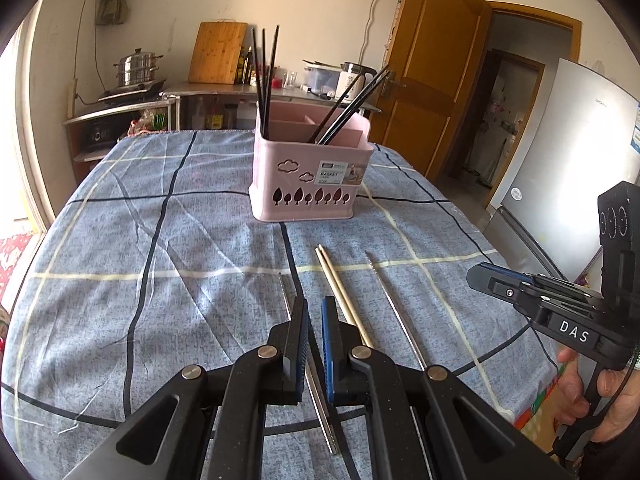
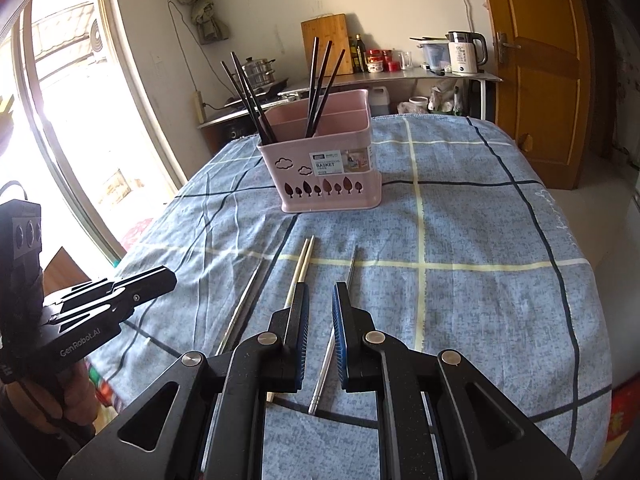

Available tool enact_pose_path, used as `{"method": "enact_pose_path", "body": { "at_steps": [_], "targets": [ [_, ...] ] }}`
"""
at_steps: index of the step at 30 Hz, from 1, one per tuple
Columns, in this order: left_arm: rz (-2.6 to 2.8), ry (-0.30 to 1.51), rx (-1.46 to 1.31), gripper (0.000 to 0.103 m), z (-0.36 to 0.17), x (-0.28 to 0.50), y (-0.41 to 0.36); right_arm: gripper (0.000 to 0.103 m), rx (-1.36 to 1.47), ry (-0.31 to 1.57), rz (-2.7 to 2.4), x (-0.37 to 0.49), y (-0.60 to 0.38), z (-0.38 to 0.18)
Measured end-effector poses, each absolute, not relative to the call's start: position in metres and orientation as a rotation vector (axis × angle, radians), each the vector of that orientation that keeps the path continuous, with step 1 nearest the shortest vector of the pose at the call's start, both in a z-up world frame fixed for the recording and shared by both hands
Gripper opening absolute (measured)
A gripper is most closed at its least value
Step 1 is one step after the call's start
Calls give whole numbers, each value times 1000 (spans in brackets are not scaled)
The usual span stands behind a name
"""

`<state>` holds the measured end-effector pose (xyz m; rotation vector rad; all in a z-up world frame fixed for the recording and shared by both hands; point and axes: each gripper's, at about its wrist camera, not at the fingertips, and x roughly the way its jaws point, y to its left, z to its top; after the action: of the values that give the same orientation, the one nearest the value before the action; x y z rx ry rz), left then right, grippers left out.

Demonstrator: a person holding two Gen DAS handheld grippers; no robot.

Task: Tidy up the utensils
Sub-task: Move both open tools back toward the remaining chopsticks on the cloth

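A pink utensil basket (image 1: pixel 308 174) stands on the blue checked tablecloth (image 1: pixel 160 264) and holds several black chopsticks (image 1: pixel 264 76); it also shows in the right wrist view (image 2: pixel 328 172). On the cloth lie a metal chopstick (image 1: pixel 320 408), a wooden pair (image 1: pixel 340 288) and another metal chopstick (image 1: pixel 394 308). My left gripper (image 1: pixel 315 308) is open over the left metal chopstick. My right gripper (image 2: pixel 321 292) is open over the right metal chopstick (image 2: pixel 325 368), beside the wooden pair (image 2: pixel 302 260). Neither holds anything.
A counter (image 2: pixel 400 76) behind the table carries a cutting board (image 2: pixel 326 40), kettle (image 2: pixel 466 52), bottles and a steamer pot (image 1: pixel 136 68). A wooden door (image 2: pixel 536 60) stands at the right, a fridge (image 1: pixel 560 160) beside it, a window (image 2: pixel 72 100) at the left.
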<state>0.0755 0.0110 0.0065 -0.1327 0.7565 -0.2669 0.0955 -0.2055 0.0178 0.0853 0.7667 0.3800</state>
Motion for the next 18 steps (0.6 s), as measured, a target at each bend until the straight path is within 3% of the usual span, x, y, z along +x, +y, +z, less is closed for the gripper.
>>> {"method": "enact_pose_path", "body": {
  "at_steps": [7,18],
  "targets": [
    [-254,814,-155,14,-16,99,16,12,72,813,373,115,-199,3],
    [-237,928,-182,14,-56,148,13,12,54,910,354,156,-186,-32]
  ]
}}
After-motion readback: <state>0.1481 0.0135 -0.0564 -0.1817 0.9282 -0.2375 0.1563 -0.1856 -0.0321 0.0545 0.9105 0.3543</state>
